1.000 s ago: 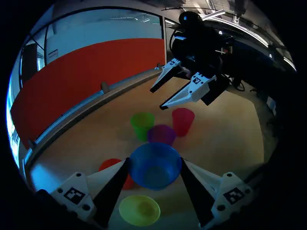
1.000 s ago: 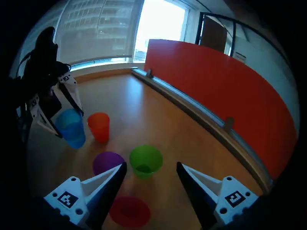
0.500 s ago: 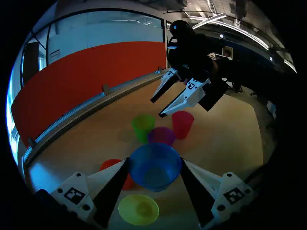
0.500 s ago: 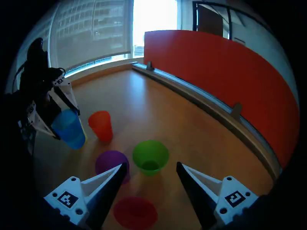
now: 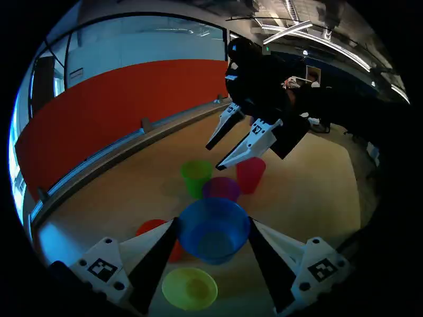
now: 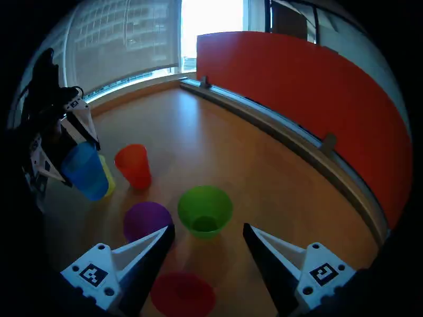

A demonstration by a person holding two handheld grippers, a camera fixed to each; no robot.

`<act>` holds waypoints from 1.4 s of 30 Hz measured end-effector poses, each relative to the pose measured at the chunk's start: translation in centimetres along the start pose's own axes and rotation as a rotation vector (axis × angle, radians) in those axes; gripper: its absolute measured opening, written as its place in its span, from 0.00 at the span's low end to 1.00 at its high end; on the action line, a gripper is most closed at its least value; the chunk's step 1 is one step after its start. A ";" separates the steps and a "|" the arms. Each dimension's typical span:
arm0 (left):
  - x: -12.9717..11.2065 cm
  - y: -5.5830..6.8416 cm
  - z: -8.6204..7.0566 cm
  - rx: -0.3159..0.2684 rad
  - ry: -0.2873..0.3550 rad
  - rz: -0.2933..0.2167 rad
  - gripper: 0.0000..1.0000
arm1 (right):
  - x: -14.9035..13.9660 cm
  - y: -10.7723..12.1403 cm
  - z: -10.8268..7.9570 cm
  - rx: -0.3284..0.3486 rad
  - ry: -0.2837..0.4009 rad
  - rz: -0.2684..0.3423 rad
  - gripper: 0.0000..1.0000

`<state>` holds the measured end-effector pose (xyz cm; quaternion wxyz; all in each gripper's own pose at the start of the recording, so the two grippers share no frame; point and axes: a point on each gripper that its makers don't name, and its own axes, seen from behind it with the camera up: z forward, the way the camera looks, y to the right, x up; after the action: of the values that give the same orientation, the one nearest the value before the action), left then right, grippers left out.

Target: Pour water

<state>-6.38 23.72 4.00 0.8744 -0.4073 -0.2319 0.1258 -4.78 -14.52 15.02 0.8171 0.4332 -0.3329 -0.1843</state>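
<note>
Nearest, at the lower centre of the left gripper view, the left claw (image 5: 212, 221) pinches the blue cup (image 5: 213, 239), one finger pressed on each side of its wall and its mouth facing the camera. Whether it holds water I cannot tell. Just under it, at the bottom edge, stands the yellow cup (image 5: 189, 288), which looks the closest for a pour. The orange cup (image 5: 149, 227) is half hidden beside the left finger. Farther ahead, toward mid-frame, the purple cup (image 5: 222, 187), green cup (image 5: 195, 174) and red cup (image 5: 249, 173) cluster on the wooden surface (image 5: 317, 185). Above them the right claw (image 5: 213, 158) hangs spread and empty. In the right gripper view the blue cup leans slightly at the far left. All the cups are smooth, tapered, translucent plastic.
</note>
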 end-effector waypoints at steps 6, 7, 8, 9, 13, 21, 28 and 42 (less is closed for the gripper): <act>-0.1 0.2 -0.1 -0.008 0.004 -0.007 0.90 | -0.3 0.0 0.8 -0.002 -0.019 0.000 1.00; -0.1 0.2 -0.1 -0.009 0.005 -0.007 0.90 | -0.3 0.1 0.9 -0.003 -0.020 0.000 1.00; -0.1 0.2 -0.1 -0.009 0.007 -0.007 0.90 | -0.3 0.1 1.0 -0.003 -0.021 0.000 1.00; 0.0 0.2 -0.1 -0.009 0.008 -0.007 0.90 | -0.3 0.1 1.1 -0.004 -0.023 0.001 1.00; 0.0 0.2 -0.1 -0.011 0.010 -0.009 0.90 | -0.1 0.2 1.6 -0.005 -0.026 0.008 1.00; -0.3 0.1 -0.1 -0.011 0.012 -0.016 0.90 | 0.4 -0.1 2.3 0.003 -0.043 0.009 1.00; -0.5 0.1 -0.2 -0.016 0.020 -0.025 0.90 | 0.7 -0.1 2.8 0.002 -0.061 0.002 1.00; -0.9 -0.2 -0.6 -0.016 0.030 -0.036 0.90 | 1.4 0.1 3.8 -0.017 -0.098 -0.007 1.00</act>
<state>-6.82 22.87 3.54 0.8766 -0.4118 -0.2269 0.1021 -6.47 -17.50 17.18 0.8026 0.4180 -0.3695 -0.2109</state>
